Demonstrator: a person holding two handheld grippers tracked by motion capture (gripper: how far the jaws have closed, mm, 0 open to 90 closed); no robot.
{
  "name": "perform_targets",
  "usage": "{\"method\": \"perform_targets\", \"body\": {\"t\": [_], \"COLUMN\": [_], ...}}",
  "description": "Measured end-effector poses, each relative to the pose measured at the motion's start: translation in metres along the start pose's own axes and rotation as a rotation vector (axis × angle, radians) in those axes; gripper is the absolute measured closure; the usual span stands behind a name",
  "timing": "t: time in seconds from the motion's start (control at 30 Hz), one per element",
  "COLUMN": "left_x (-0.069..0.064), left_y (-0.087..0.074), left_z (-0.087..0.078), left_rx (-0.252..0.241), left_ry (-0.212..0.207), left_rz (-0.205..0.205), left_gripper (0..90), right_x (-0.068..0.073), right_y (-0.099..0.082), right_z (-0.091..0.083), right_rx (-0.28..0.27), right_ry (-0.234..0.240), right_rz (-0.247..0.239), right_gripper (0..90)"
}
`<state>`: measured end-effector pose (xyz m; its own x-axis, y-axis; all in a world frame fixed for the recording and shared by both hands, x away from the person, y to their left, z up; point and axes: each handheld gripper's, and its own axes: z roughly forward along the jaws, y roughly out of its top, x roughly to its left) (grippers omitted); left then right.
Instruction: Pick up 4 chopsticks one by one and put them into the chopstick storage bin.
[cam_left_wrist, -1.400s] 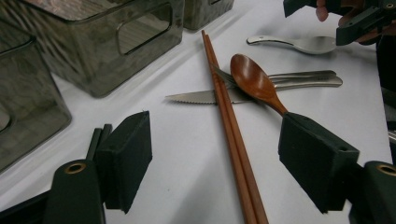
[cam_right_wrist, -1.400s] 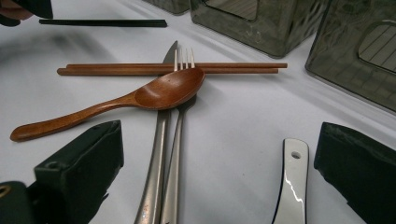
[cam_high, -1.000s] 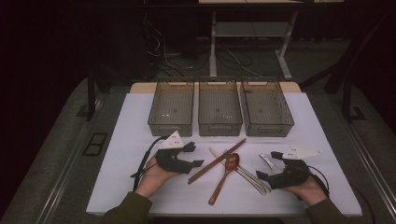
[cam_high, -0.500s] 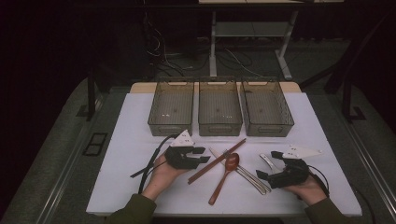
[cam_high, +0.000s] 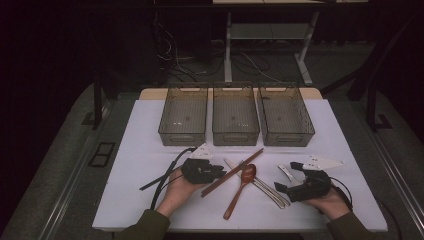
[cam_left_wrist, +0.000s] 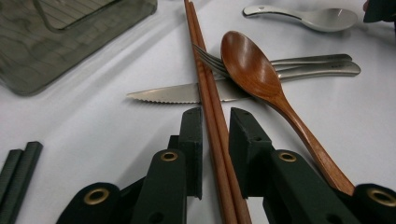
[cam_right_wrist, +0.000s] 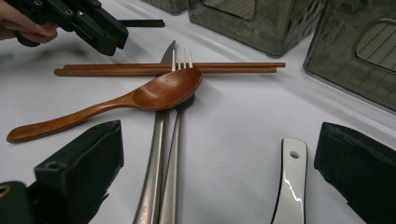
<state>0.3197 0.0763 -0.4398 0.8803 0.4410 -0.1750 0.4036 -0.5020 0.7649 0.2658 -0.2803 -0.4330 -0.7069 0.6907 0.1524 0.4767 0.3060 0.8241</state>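
Your left tool (cam_left_wrist: 215, 128) has just been closing around the wooden chopsticks (cam_left_wrist: 210, 98), which run between its jaws with slim gaps on both sides, not yet pinched. The chopsticks lie on the white surface (cam_high: 140, 150), crossing over the knife (cam_left_wrist: 163, 94) and touching the wooden spoon (cam_left_wrist: 252, 65) beside them. Your right tool (cam_right_wrist: 217, 163) sits spread, well apart from the chopsticks, straddling the metal spoon's handle (cam_right_wrist: 289, 186).

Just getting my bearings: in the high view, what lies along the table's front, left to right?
The left gripper, whose jaws have just been closing with the chopsticks between them → chopsticks → wooden spoon → right gripper.
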Motion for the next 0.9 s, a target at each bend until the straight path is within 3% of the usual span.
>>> {"method": "perform_targets", "body": {"t": [0.53,0.9], "left_x": [0.0001,0.0009], "left_y": [-0.0033,-0.0044], "left_z": [0.0080,0.0094], "left_rx": [0.036,0.055], "left_ry": [-0.007,0.020], "left_rz": [-0.013,0.003], "left_gripper": [77.2,77.2], "right_x": [-0.0002,-0.0001], "right_y": [0.0000,0.0000], "right_z": [0.0002,0.0001], "right_rx": [0.001,0.002], "right_ry": [-0.002,-0.003], "right_rz": [-0.002,-0.002], "right_gripper": [1.0,1.1]}}
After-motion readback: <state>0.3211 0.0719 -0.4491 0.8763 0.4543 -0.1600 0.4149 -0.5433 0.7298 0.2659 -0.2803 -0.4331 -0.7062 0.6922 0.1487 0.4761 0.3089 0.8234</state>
